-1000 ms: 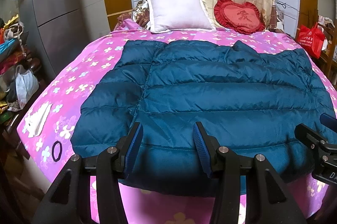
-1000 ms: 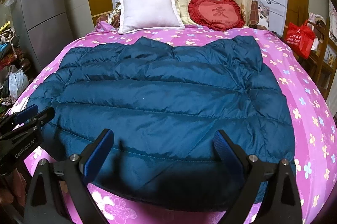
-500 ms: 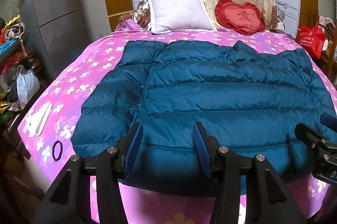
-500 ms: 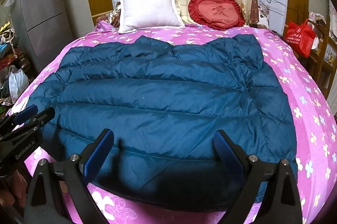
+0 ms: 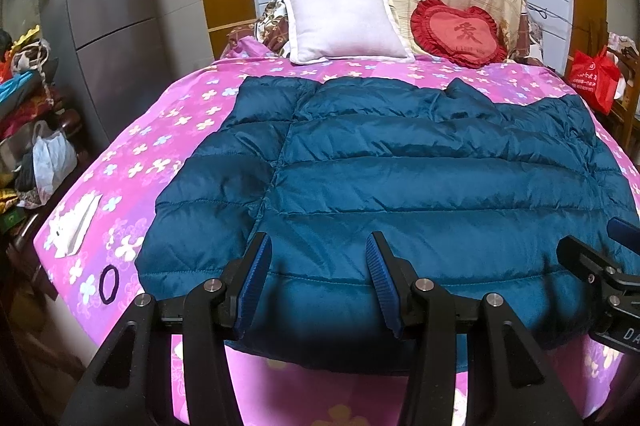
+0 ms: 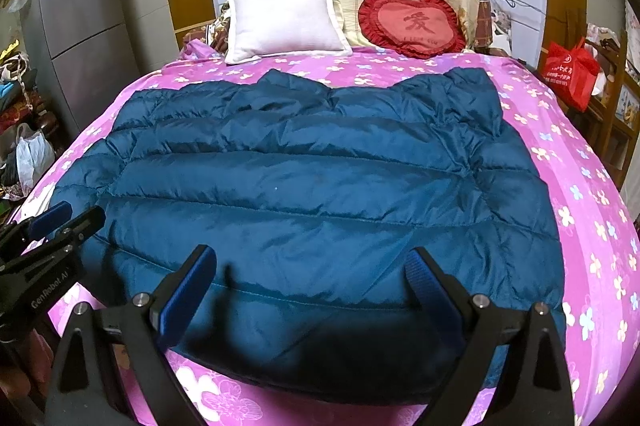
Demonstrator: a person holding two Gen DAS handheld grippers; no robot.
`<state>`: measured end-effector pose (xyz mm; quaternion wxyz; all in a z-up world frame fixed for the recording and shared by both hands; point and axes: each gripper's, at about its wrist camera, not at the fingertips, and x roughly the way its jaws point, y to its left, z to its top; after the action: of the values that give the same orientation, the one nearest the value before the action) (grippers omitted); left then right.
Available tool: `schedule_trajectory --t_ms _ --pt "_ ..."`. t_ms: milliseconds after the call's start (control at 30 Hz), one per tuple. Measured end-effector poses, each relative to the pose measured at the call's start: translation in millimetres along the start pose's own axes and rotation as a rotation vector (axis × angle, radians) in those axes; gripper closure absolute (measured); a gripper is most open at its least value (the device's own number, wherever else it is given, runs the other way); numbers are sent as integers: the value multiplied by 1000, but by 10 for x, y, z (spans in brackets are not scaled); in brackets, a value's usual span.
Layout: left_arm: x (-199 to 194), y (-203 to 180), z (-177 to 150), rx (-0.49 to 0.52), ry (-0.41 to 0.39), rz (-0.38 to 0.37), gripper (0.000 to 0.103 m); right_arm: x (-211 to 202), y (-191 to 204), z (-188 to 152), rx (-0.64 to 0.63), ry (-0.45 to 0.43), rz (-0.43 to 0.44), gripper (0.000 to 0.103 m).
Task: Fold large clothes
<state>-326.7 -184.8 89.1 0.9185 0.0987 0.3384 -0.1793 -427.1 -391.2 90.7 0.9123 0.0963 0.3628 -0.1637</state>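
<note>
A blue puffer jacket (image 5: 420,186) lies flat on the bed (image 5: 160,130). Both grippers, left (image 5: 318,276) and right (image 6: 312,290), hover over its near hem, jaws wide and empty; folding seems unstarted, gripping the hem likely next.

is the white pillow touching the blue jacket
Apart. In the left wrist view a band of pink floral sheet lies between the white pillow and the blue jacket.

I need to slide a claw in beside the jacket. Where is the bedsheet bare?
Bare sheet runs right of the jacket to the bed edge, and between its collar and the white pillow. Left of it, the strip holds a hair tie and white item near the front corner.
</note>
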Motion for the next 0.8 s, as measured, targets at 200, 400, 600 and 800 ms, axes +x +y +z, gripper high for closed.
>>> schedule_trajectory --t_ms 200,400,600,800 --pt "3 -29 -26 3 3 -1 72 10 -10 -11 11 3 0 5" --pt "10 -49 -45 3 5 -3 72 36 0 -14 2 13 -1 5" --pt "26 -69 -62 4 11 -6 72 60 12 -27 4 20 -2 5" --pt "41 -84 -80 3 13 -7 72 92 6 -30 8 29 -3 5"
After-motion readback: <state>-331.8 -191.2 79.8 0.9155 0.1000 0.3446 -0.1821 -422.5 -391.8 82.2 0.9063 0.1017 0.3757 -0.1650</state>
